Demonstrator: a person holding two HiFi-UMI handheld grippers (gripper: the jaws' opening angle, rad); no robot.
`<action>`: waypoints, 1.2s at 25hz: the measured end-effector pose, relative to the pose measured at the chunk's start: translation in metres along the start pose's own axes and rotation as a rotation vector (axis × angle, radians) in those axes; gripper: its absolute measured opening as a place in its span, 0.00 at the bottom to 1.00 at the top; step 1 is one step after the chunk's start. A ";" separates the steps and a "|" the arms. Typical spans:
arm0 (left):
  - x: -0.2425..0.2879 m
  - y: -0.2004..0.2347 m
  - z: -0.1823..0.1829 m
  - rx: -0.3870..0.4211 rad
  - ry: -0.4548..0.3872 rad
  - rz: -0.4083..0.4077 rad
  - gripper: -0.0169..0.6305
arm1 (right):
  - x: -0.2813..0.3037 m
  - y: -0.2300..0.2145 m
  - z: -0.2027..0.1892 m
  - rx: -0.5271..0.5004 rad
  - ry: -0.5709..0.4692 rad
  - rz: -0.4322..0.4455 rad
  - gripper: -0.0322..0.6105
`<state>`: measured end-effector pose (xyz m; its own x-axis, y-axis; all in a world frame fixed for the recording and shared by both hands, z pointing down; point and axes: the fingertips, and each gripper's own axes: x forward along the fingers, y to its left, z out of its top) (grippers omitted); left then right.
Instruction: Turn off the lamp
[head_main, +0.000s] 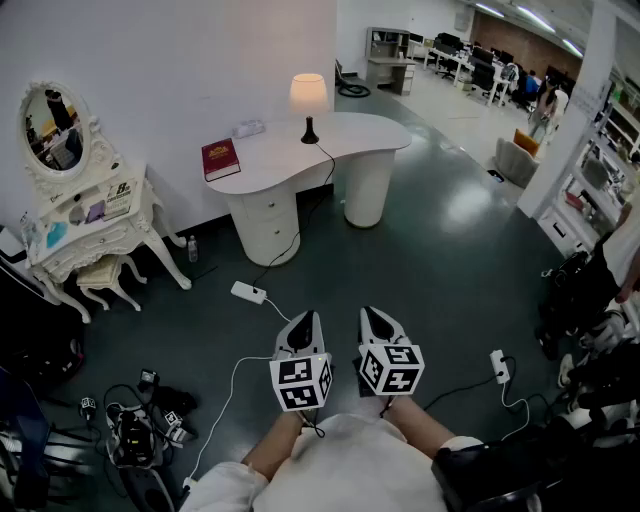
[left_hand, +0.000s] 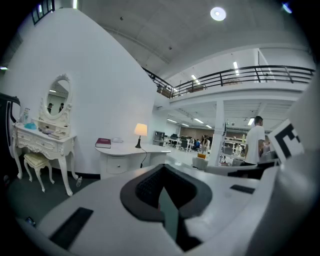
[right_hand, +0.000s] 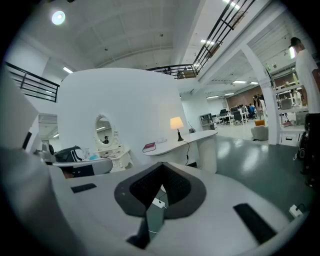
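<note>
Approach step, by judgement; nothing within reach yet. Keep the left tongs (head_main: 304, 318) and the right tongs (head_main: 373, 314) as now: side by side, close in front of the body, pointing forward and slightly down, both shut tight with tips together and nothing between them. No need to open them; a closed tip probably presses a switch more surely than two spread ones. Walk over the open floor (head_main: 430, 240) and step around the socket strip (head_main: 248, 292) lying just ahead to the left, which is easy to catch with a foot. Look for the switch before reaching; impossible to tell from here whether on the base or on the line, so follow the black cord (head_main: 297, 232) from the strip up over the edge of the bench (head_main: 350, 140). Use one pair only; come in slowly and avoid knocking the slim stand.

Nearest to the tongs, the strip; well beyond it, the white curved bench with a red book (head_main: 220, 158) at its left end; farthest, the lamp (head_main: 308, 95), lit and upright near the back edge by the wall, well apart from both tongs and roughly straight ahead of the left pair.
</note>
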<state>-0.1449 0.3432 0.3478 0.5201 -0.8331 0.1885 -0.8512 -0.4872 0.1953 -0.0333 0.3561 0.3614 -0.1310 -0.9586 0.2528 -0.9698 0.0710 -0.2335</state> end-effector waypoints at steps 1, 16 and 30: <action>-0.001 0.000 0.000 0.000 0.000 0.001 0.04 | 0.000 0.001 0.000 -0.001 0.000 0.002 0.05; -0.003 0.020 0.000 0.006 0.002 -0.011 0.04 | 0.010 0.013 -0.008 0.045 0.008 -0.010 0.05; 0.016 0.077 0.007 0.010 0.004 -0.038 0.04 | 0.052 0.036 -0.011 0.068 -0.003 -0.068 0.05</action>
<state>-0.2031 0.2902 0.3590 0.5520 -0.8130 0.1853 -0.8317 -0.5208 0.1924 -0.0771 0.3119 0.3763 -0.0648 -0.9614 0.2674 -0.9601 -0.0129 -0.2792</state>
